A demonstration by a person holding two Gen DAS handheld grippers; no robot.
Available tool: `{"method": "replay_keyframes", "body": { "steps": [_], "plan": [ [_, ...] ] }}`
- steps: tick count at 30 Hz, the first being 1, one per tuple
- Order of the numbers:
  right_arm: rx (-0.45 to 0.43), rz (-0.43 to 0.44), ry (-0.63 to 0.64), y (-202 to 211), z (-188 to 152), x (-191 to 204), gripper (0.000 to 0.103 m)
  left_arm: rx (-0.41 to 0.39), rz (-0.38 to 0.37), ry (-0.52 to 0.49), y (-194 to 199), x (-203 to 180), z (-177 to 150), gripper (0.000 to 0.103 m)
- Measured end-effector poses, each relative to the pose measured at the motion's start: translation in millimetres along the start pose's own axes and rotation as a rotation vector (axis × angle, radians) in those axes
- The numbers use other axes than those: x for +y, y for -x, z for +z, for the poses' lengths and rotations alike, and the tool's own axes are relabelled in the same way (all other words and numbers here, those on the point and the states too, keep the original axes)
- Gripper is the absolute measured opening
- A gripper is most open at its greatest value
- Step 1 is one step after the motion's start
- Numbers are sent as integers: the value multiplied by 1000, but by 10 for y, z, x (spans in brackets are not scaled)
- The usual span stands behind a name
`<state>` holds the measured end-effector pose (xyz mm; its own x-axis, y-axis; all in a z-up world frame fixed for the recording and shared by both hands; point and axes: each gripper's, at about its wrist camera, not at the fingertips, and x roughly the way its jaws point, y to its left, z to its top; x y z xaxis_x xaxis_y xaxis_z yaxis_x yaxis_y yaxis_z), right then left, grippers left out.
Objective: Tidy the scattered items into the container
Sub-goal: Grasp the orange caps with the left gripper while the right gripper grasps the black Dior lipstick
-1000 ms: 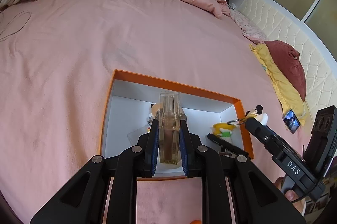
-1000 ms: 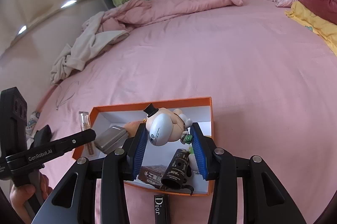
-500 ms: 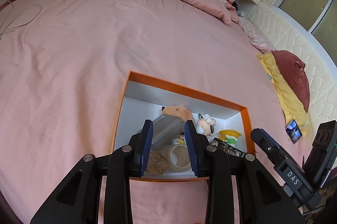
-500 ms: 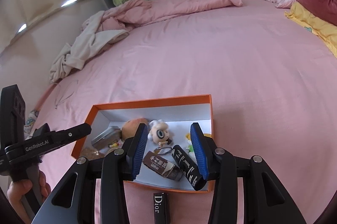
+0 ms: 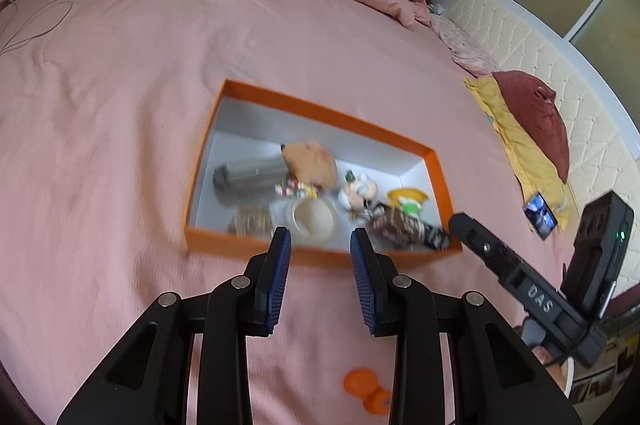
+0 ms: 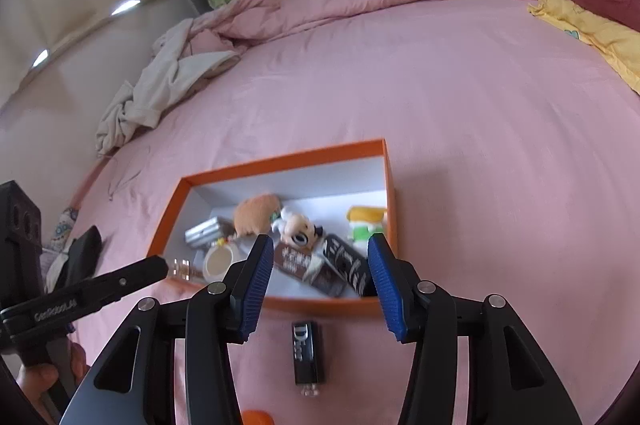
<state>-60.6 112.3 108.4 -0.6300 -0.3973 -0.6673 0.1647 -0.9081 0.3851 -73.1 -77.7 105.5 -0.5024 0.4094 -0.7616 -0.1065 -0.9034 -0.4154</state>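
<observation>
Where pink sheet shows, black tube [image 6: 307,353] below right gripper [image 6: 316,265].

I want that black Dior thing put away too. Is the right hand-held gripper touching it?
Apart. In the right wrist view, the black Dior case lies on the pink bedsheet between the right hand-held gripper fingers, with bare sheet on both sides.

My orange box [image 6: 280,161], white inside, sits open on the pink bed holding a jumble of small toys and packets, while a black Dior tube [image 6: 307,353] and an orange piece [image 5: 366,387] lie outside.
</observation>
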Motion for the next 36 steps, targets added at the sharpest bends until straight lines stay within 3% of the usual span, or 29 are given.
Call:
{"method": "replay_keyframes", "body": {
  "steps": [3,8,17,19,24,27,28,29,30,33,36],
  "plan": [
    [2,-10,6,84,-94,1,49,41,-29,26,3,-20,-249,32],
    [34,-30,16,140,-272,0,49,144,-5,16,-168,-172,-620,32],
    [79,-40,-23,167,-472,-71,49,236,31,-115,-405,-592,-1081,33],
    [80,-40,-38,176,-487,-95,49,237,49,-153,-443,-677,-1116,38],
    [73,-43,-42,199,-465,-107,49,237,61,-291,-509,-897,-1265,69],
    [77,-45,-52,185,-465,-125,49,247,141,-412,-590,-1033,-1373,68],
    [78,-48,-53,184,-466,-129,49,244,150,-408,-585,-1033,-1368,65],
    [77,-50,-52,184,-464,-131,49,240,161,-389,-565,-1002,-1343,51],
    [76,-51,-52,189,-462,-134,49,238,148,-358,-539,-947,-1306,44],
    [79,-58,-45,179,-460,-134,49,243,82,-208,-443,-681,-1151,44],
    [104,-51,-33,115,-488,-92,49,152,134,-143,-270,-532,-987,44]
  ]
}}
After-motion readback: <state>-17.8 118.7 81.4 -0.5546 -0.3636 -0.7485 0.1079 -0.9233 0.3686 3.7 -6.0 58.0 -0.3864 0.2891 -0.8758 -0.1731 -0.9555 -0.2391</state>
